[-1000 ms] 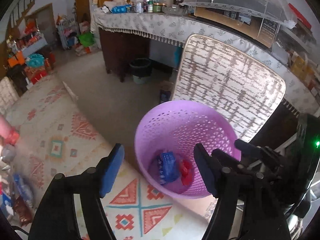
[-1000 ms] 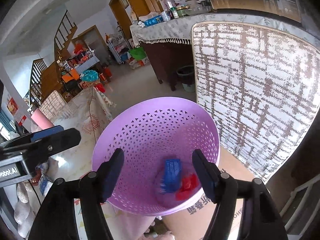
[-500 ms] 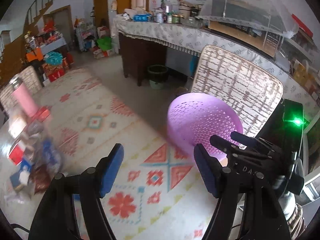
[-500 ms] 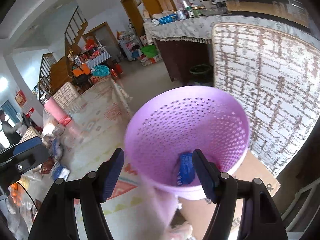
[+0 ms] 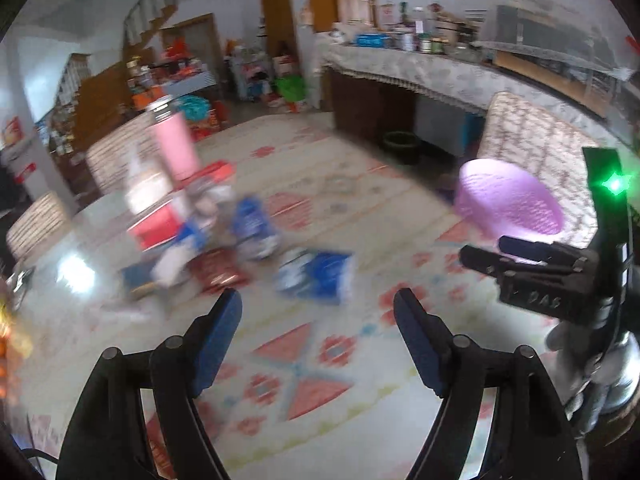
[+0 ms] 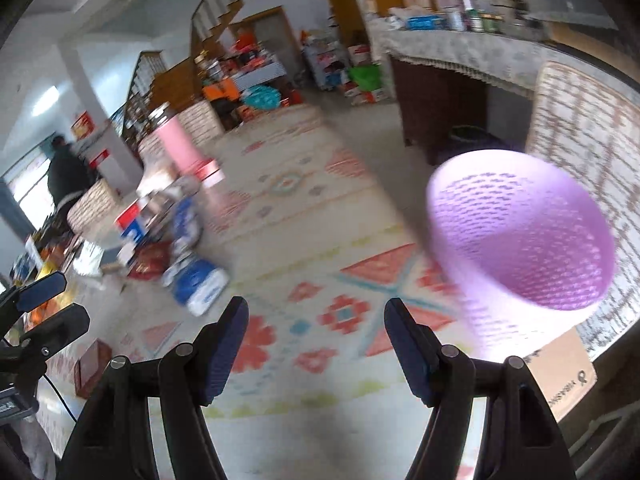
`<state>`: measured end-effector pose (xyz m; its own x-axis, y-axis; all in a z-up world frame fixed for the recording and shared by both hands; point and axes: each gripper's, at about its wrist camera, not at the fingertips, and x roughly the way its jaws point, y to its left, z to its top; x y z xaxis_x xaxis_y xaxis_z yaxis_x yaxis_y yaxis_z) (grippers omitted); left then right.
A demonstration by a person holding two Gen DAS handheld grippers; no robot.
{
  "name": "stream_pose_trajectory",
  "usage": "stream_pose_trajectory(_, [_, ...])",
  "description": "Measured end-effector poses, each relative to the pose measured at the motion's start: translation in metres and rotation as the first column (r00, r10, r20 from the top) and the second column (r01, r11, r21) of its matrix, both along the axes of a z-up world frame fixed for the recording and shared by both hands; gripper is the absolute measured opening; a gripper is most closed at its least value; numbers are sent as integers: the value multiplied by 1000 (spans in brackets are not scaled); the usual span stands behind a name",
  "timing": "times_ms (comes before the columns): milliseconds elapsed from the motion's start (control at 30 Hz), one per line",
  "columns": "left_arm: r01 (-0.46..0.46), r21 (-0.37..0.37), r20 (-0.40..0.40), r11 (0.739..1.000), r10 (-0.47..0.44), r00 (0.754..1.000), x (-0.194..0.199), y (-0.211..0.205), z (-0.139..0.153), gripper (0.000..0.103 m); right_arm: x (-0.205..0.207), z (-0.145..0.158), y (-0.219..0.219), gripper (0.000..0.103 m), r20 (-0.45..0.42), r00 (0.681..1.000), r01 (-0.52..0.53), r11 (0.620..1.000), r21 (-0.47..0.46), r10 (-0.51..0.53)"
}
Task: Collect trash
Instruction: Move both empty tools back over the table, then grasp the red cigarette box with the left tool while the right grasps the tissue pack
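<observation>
A purple perforated basket (image 6: 520, 240) stands at the right edge of the patterned tablecloth (image 6: 304, 240); in the left wrist view the basket (image 5: 508, 204) is farther off at right. A blurred pile of wrappers (image 5: 208, 240) lies at left, with a blue packet (image 5: 316, 272) nearest. In the right wrist view the same blue packet (image 6: 200, 280) lies left of centre. My left gripper (image 5: 318, 316) hangs over the cloth just short of the blue packet, jaws opening, nothing between them. My right gripper (image 6: 314, 320) is open and empty, left of the basket.
A pink tumbler (image 5: 174, 144) stands behind the wrapper pile. A woven chair back (image 6: 588, 128) rises behind the basket. A cardboard box (image 6: 560, 376) sits under the basket. A person (image 6: 64, 172) stands far left. A cluttered counter (image 5: 420, 64) runs along the back.
Both grippers have swung left, away from the basket toward the wrapper pile. The basket has slid to the right in both views. The left jaws stand slightly wider.
</observation>
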<state>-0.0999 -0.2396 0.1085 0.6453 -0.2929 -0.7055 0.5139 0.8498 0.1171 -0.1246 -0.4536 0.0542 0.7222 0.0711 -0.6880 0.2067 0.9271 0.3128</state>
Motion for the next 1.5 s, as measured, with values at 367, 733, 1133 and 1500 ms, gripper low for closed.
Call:
stream_pose_trajectory(367, [-254,-53,-50,966,251,967,10,127,-16,79,37,-15,77,75,-48,987,-156,988,-10,156])
stream_pose_trajectory(733, [-389,-97,-109,916,378,919,21,194,-33,80,45,-19,97,75,-79,982,-175,984,-26,173])
stream_pose_trajectory(1133, [-449,-82,-106,890,440,892,23,227,-41,80,70,-21,130,75,-99,966,-244,969,-42,239])
stream_pose_trajectory(1500, [-519,-79,-135,851,507,851,23,259,-45,80,115,-21,153,85,-93,948,-310,949,-51,305])
